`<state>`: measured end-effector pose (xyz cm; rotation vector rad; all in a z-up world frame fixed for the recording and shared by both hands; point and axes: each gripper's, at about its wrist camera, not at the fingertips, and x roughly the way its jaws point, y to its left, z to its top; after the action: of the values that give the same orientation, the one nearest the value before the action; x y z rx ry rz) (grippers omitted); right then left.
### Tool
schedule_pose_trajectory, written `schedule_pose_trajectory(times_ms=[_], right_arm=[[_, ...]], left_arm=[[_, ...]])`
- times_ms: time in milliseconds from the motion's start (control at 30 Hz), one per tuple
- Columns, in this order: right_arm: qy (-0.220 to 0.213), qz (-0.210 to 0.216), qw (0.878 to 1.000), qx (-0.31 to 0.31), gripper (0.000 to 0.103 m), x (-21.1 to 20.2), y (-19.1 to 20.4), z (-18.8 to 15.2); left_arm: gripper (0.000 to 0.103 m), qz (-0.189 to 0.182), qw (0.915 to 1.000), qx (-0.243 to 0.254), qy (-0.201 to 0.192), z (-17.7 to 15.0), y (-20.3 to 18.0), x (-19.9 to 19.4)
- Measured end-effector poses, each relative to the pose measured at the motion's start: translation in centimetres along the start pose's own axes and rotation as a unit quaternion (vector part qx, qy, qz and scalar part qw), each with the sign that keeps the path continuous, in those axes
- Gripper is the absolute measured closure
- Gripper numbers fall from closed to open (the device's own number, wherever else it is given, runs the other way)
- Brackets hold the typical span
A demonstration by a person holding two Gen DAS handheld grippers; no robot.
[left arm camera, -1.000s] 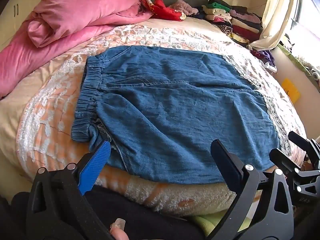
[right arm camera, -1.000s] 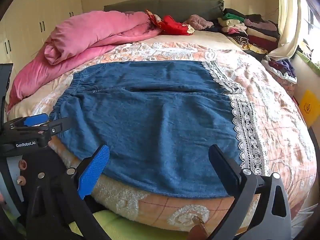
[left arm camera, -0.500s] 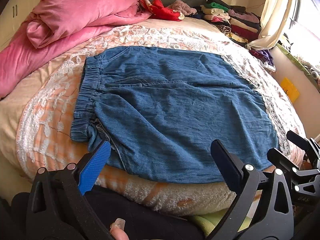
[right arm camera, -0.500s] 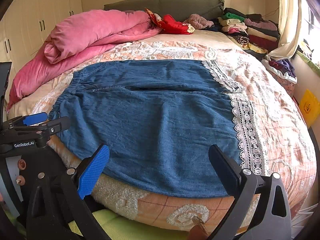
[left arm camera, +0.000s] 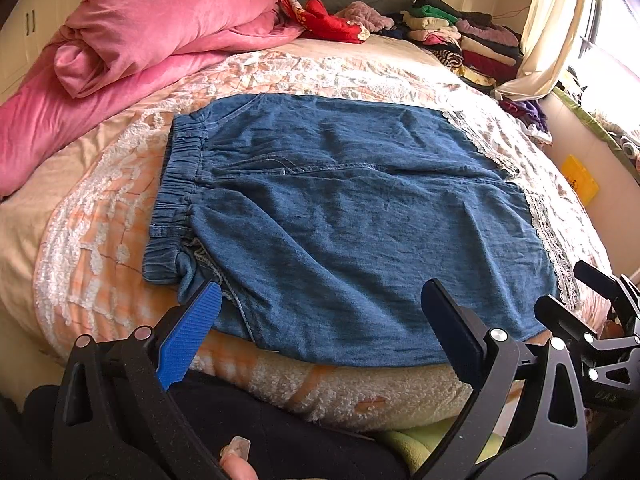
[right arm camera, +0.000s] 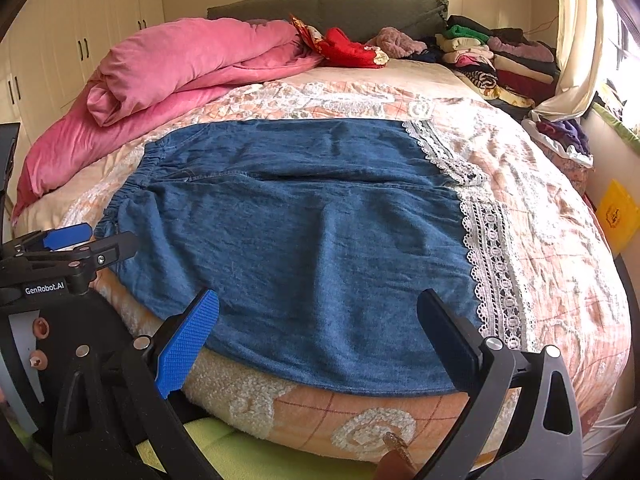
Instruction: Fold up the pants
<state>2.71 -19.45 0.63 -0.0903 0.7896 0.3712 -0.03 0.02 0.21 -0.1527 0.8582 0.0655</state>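
1. The left claw is held with its jaws spread wide and empty at the near edge of the bed; the right claw is likewise spread and empty, just short of the near hem
2. The denim pants are laid flat across the bed, the elastic waistband to the left and the lace-trimmed cuffs to the right
3. A bunched corner of cloth is seen below the waistband near the left claw; if only the top layer were pinched there, the fold would likely be dragged askew
4. The near hem hangs over the rounded mattress edge, so the pants could be pulled off toward the floor by a low grip
5. The lace could be snagged by a closing jaw
6. The quilted bedspread might be caught together with the denim
7. Farther off, a pink duvet is heaped to the left, well apart from the pants; a red garment and stacked folded clothes are set by the headboard, so nothing is judged to stand in the way
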Motion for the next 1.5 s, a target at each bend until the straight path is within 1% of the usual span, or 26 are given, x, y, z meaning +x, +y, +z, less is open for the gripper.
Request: schedule_pose_trajectory(times_ms=[600, 967, 1267, 1500], right_arm=[[0.001, 0.000, 1.000, -0.005, 0.004, 0.2, 0.2, 0.1], [0.004, 0.002, 1.000, -0.011, 0.004, 0.7, 0.6, 0.3], [0.004, 0.023, 1.000, -0.019, 0.004, 2.5, 1.3, 2.7], [-0.003, 0.046, 0.998, -0.041, 0.004, 4.9, 2.2, 6.4]], left_arm=[[0.009, 0.004, 1.0000, -0.002, -0.004, 0.5, 0.5, -0.5], [0.009, 0.007, 0.9999, -0.007, -0.003, 0.7, 1.1, -0.1], [0.009, 0.014, 0.9998, -0.014, 0.000, 1.6, 2.2, 0.9], [0.009, 0.024, 0.9993, -0.029, 0.002, 3.7, 4.4, 2.3]])
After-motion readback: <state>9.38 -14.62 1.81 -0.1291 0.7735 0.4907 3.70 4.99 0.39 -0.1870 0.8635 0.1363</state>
